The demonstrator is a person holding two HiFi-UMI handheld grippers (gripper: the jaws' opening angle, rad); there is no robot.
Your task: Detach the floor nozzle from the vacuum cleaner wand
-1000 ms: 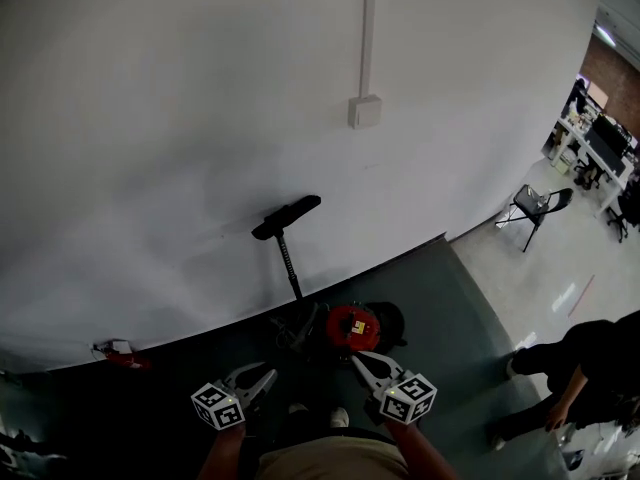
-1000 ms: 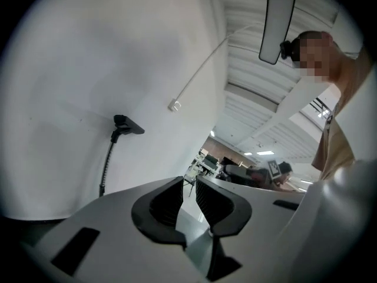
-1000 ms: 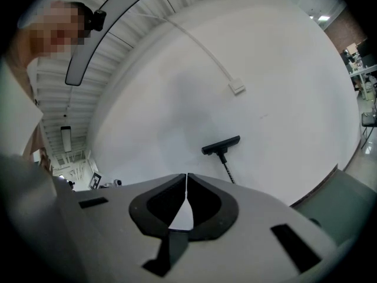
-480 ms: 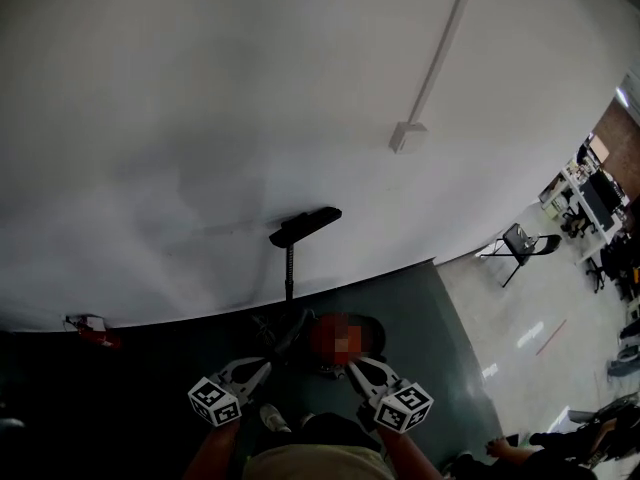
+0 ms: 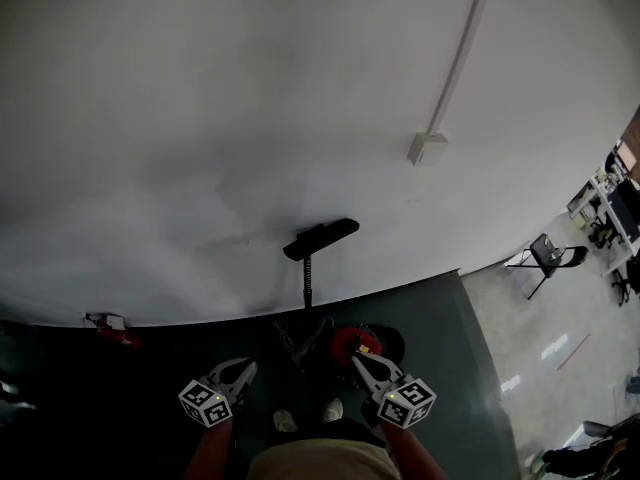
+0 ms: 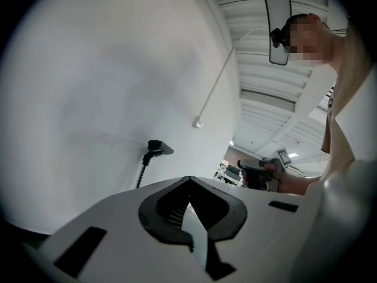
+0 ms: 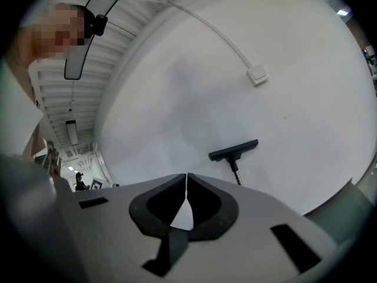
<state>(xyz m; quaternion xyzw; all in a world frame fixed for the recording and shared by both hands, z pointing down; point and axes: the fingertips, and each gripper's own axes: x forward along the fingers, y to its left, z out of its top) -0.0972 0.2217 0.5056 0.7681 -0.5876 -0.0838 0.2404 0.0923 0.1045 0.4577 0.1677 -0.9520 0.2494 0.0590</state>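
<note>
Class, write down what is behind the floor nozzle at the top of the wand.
A plain white wall stands behind the floor nozzle. The strip of wall it covers is hidden, so contact cannot be told.

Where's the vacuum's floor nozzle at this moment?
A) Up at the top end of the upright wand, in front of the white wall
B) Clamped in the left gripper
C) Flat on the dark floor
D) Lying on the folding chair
A: the floor nozzle sits atop the upright wand before the white wall, while the left gripper and right gripper are shut on nothing, short of it.
</note>
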